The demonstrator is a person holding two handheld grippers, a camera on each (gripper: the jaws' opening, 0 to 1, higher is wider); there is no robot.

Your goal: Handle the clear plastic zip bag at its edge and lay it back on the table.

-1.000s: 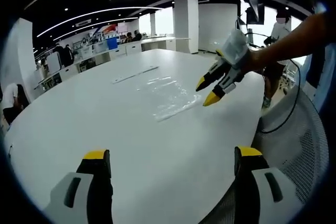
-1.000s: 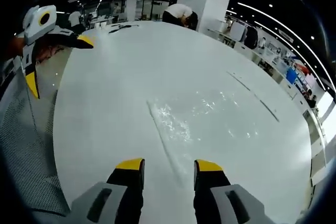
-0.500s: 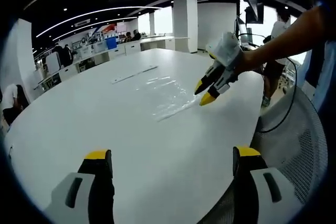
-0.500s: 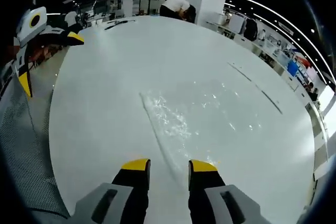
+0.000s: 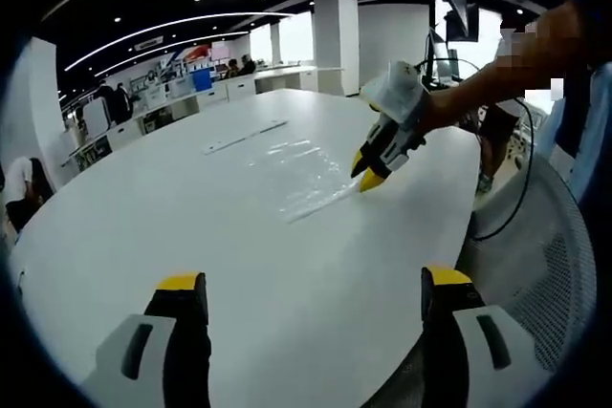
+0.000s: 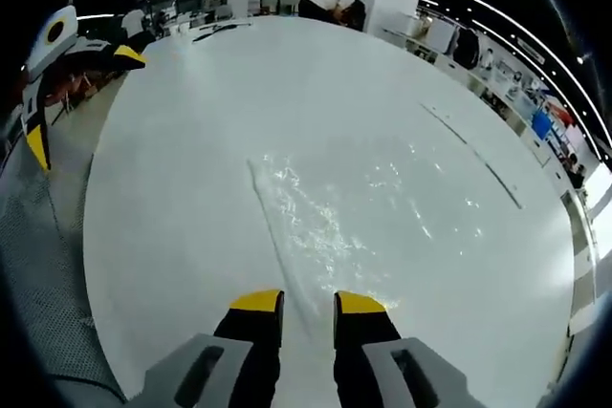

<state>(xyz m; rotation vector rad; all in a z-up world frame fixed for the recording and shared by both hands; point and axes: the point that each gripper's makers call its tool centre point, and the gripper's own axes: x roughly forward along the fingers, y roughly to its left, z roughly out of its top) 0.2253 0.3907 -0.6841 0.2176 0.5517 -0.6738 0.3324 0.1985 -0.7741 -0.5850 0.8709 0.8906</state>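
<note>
Straddling the zip bag (image 6: 335, 217) edge, right gripper (image 6: 309, 304) jaws narrowly apart, gripping nothing. Left gripper (image 5: 306, 284) wide open, empty, near the table (image 5: 143, 217) edge.

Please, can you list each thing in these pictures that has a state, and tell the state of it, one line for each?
clear plastic zip bag: lying flat on the table, crinkled, not lifted.
right gripper: jaws narrowly apart, tips at the bag's near edge, one on each side of it; whether they touch it, I cannot tell.
left gripper: jaws wide open, holding nothing, away from the bag.
white table: bears the bag.
</note>
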